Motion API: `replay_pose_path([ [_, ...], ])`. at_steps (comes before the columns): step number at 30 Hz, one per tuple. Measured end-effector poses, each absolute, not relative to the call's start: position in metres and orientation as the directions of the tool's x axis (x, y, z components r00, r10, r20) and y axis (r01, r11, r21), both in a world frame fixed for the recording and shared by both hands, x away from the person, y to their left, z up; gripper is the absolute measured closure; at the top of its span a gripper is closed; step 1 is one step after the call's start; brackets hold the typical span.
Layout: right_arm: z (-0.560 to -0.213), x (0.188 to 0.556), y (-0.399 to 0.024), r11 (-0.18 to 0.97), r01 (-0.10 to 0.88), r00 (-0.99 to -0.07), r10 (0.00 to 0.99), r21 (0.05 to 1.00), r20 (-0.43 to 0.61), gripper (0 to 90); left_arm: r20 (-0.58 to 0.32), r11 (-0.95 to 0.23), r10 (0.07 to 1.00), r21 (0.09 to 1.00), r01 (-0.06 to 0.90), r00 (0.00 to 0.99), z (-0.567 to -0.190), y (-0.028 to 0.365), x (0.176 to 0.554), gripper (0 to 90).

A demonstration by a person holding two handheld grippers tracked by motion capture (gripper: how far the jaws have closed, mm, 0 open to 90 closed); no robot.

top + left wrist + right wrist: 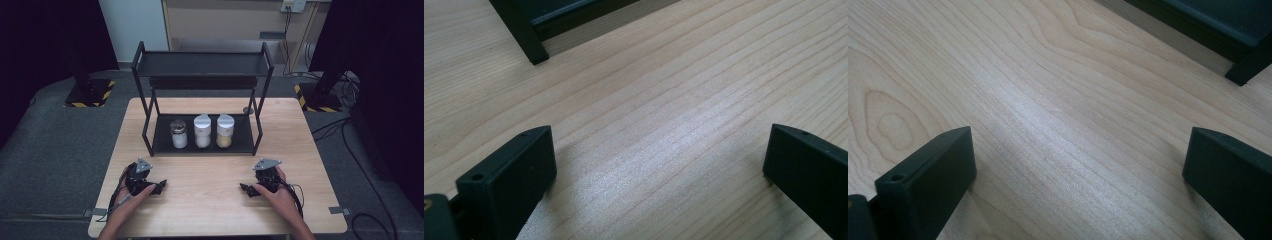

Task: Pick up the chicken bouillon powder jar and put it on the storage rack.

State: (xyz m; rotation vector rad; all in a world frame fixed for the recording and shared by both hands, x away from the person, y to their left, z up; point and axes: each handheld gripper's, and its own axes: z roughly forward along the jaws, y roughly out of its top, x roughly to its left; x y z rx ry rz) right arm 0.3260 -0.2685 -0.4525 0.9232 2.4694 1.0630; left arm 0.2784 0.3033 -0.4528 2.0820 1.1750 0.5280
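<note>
A black two-tier rack (202,75) stands at the far middle of the wooden table (215,200). On its lower shelf stand three jars in a row: a clear one with white contents (178,134), a white-lidded one (202,131), and a white-lidded one with yellow contents (225,131). My left gripper (161,187) rests low at the near left, open, nothing between its jaws (659,165). My right gripper (245,189) rests at the near right, open too, over bare wood (1078,160). Both point toward the table's middle.
The rack's top shelf (200,64) holds nothing. A rack foot (531,47) lies ahead in the left gripper view, and a rack corner (1248,65) in the right gripper view. Black stands with striped bases (90,92) sit on the floor behind the table.
</note>
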Motion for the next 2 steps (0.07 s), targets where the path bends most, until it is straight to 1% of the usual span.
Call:
replay_pose_path([
  [2, -0.4526, 0.3258, -0.2684, 0.52, 0.442, -0.749, 0.663, 0.731, -0.018, 1.0, 0.018, -0.361, 0.86, 0.727, 0.584, 0.51, -0.4527, 0.3033, 0.2784, 0.0],
])
